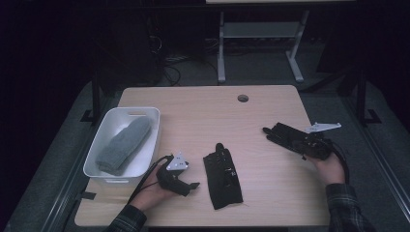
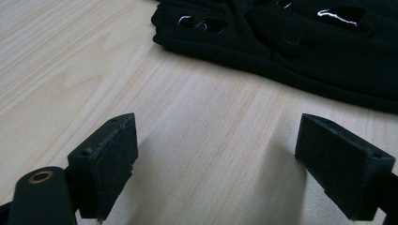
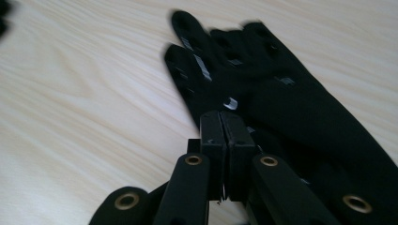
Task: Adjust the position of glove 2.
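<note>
Nearest the person: left gripper (image 1: 186, 180) rests low at the front edge of the table (image 1: 261, 106), jaws spread wide with bare wood between them in the left gripper view, nothing held. It points toward a black glove (image 1: 222, 178) lying flat just beyond its tips, near but not touching.

Right side: right gripper (image 1: 269, 131) is held out over the table, jaws pressed together. In the right gripper view the pads (image 3: 220, 136) meet with no visible gap, and a second black glove (image 3: 263, 89) sits right under and ahead of them, fingers pointing away. It looks pinched at the cuff, but the cloth between the pads is hidden, so I can't confirm the grip. The view is a bit blurred.

Further left: white bin (image 1: 145, 159) at the table's left edge, with a grey mitten (image 1: 123, 145) lying in it lengthwise. The rest of the bin is free.

Far end: cable hole (image 1: 242, 98) in the tabletop, desk legs on the floor behind.

My read on the step: gloves are being collected toward the bin; one mitten is in, two black gloves are still out.

Next move:
- The right gripper likely needs to carry across the table to the bin, well apart from it now, clearing the centre glove on the way.
- The left gripper needs to ease forward, straddle the centre glove's edge and clamp. The cloth is thin and flat on wood, so the jaws must come in low or they'll close on air.
</note>
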`<state>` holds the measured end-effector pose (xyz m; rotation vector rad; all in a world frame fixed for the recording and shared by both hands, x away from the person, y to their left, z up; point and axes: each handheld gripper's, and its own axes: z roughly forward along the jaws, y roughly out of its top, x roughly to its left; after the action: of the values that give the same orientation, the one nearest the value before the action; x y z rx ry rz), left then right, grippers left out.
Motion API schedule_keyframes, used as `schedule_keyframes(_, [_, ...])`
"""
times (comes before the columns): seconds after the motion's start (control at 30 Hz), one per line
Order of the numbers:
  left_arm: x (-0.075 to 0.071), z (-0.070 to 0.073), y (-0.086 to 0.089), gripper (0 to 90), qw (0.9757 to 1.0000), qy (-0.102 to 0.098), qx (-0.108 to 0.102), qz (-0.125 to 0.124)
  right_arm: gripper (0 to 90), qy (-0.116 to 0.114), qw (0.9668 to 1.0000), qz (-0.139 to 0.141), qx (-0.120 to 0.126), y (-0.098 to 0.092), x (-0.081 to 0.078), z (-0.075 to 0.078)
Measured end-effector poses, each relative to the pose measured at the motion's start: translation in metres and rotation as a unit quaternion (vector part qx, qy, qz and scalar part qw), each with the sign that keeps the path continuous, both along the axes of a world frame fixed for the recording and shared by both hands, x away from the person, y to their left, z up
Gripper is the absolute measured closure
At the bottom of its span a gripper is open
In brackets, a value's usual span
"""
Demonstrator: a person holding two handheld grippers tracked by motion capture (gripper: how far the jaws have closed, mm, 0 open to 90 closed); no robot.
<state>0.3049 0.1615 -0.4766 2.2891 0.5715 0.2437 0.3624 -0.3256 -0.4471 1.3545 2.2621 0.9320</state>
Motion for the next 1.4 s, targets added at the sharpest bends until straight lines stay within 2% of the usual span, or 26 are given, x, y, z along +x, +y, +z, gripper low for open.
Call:
schedule_keyframes(0.13, [0.0, 0.0, 0.0, 12.5, 1.0, 0.0, 0.0, 0.0, 88.4, 0.012, 0.9998, -0.017, -0.008, -0.012, 0.005, -0.008])
schedule_keyframes(0.27, [0.0, 0.0, 0.0, 12.5, 1.0, 0.0, 0.0, 0.0, 88.4, 0.028, 0.9992, -0.019, -0.022, -0.013, 0.007, -0.016])
schedule_keyframes(0.53, [0.0, 0.0, 0.0, 12.5, 1.0, 0.0, 0.0, 0.0, 88.6, 0.035, 0.9992, -0.014, -0.015, -0.008, 0.005, -0.015])
schedule_keyframes(0.83, [0.0, 0.0, 0.0, 12.5, 1.0, 0.0, 0.0, 0.0, 88.6, 0.049, 0.9981, 0.033, -0.019, 0.018, -0.006, -0.013])
schedule_keyframes(1.03, [0.0, -0.001, 0.0, 12.5, 1.0, -0.002, -0.002, 0.001, 88.6, 0.057, 0.9958, 0.068, -0.023, 0.044, -0.012, -0.011])
schedule_keyframes(1.17, [0.0, -0.001, 0.0, 12.5, 1.0, -0.002, -0.003, 0.001, 88.6, 0.064, 0.9935, 0.092, -0.018, 0.061, -0.016, -0.01])
schedule_keyframes(1.4, [0.0, -0.001, 0.0, 12.5, 1.0, -0.002, -0.003, 0.0, 88.6, 0.068, 0.9873, 0.142, -0.018, 0.089, -0.027, -0.01])
